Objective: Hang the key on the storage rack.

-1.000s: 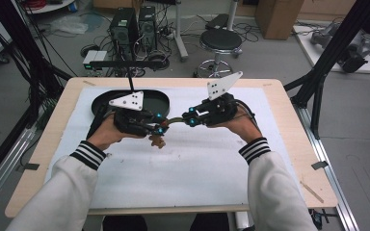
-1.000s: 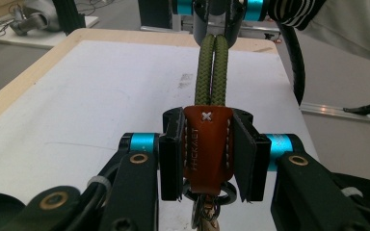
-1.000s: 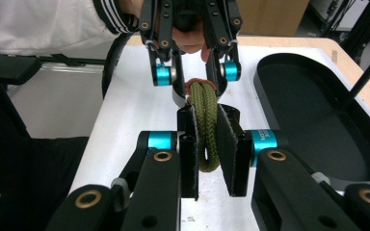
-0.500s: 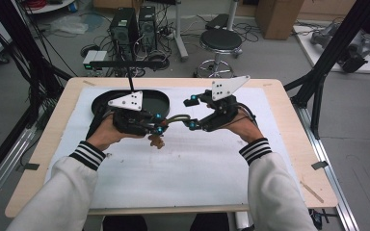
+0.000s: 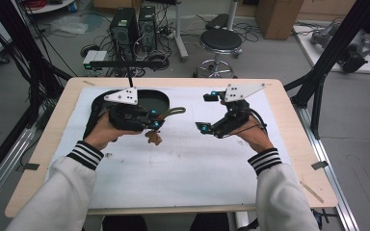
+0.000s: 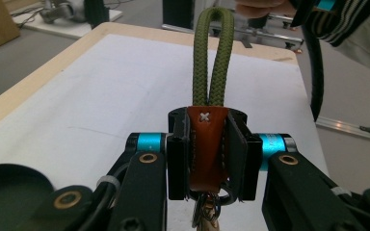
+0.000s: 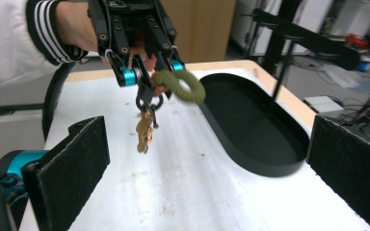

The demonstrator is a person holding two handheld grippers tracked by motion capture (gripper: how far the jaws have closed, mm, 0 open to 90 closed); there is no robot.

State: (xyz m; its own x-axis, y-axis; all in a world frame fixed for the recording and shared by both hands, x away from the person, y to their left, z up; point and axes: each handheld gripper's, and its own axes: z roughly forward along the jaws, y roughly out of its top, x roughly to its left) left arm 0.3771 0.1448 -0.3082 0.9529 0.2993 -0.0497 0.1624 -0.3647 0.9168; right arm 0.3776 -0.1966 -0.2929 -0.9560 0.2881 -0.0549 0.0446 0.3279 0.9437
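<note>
keychain [image 6: 206,144] clamped by its leather tab in left tool [image 5: 155,124], centre-left of high view, green loop [image 6: 213,53] free, keys hanging over white worktop [image 5: 183,168]. right tool [image 5: 207,110] spread wide, empty, well apart. likely handover step; next: close right tool on loop.

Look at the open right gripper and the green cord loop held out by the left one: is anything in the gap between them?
Nothing visible. The right gripper is open, and bare white mat lies between it and the green cord loop held by the left gripper. The black tray sits off to the side.
</note>
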